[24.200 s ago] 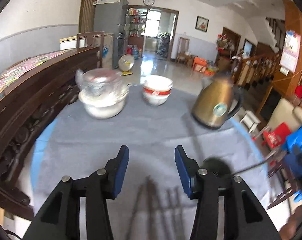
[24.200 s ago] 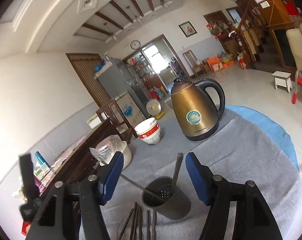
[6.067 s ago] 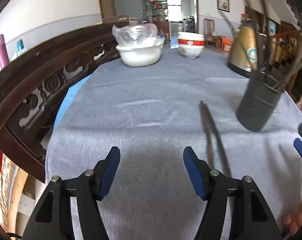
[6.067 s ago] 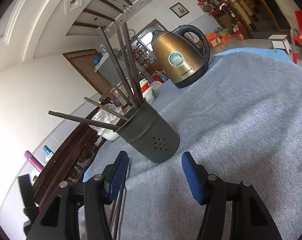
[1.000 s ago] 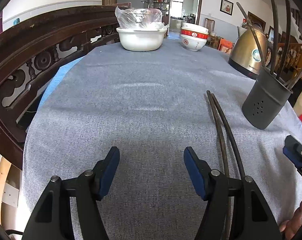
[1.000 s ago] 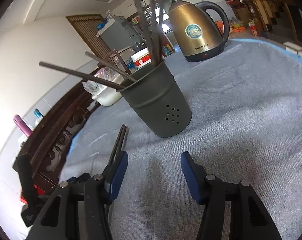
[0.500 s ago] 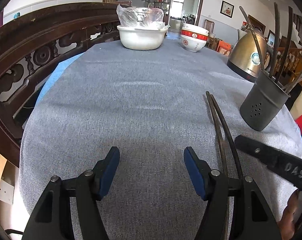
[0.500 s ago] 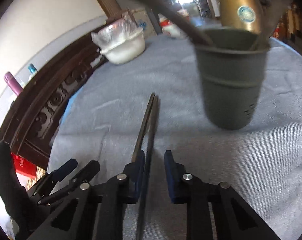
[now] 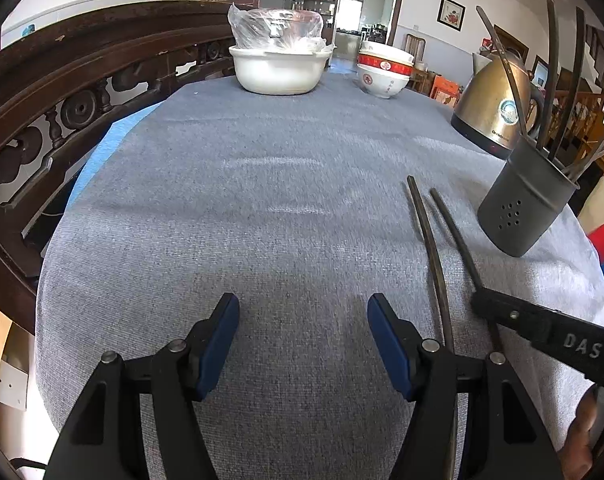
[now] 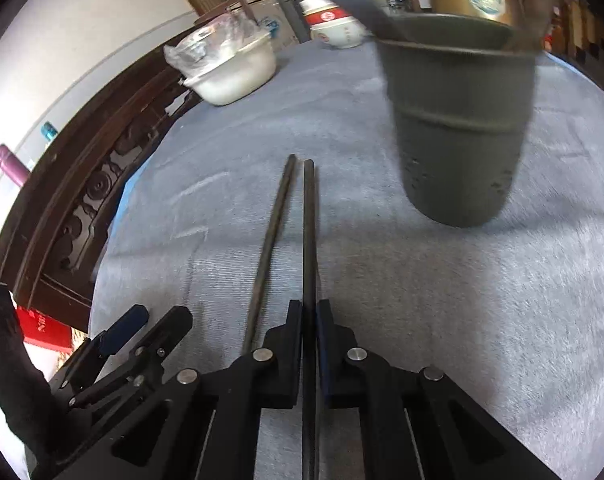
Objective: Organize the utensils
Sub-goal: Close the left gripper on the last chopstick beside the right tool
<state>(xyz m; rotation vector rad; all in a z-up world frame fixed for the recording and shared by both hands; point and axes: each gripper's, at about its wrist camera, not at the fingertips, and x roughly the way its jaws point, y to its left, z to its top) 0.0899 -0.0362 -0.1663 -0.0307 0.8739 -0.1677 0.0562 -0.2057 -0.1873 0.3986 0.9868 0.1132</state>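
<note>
Two dark chopsticks lie side by side on the grey tablecloth. My right gripper [image 10: 309, 309] is shut on the right chopstick [image 10: 309, 224], which runs between its pads; the left chopstick [image 10: 271, 236] lies free beside it. In the left wrist view both chopsticks [image 9: 433, 240] show at the right, with the right gripper [image 9: 478, 302] reaching in on the outer one. A dark grey utensil holder [image 10: 460, 120] [image 9: 522, 208] with several sticks in it stands just beyond. My left gripper [image 9: 302, 340] is open and empty above the cloth.
A gold kettle [image 9: 498, 108] stands behind the holder. A white basin with a plastic-wrapped bowl [image 9: 280, 66] and stacked red-and-white bowls [image 9: 384, 74] sit at the far edge. A carved wooden chair back [image 9: 62, 108] curves along the table's left side.
My right gripper has dropped to the cloth and closed on the right chopstick. The two chopsticks now lie slightly apart. My left gripper has stayed put.
</note>
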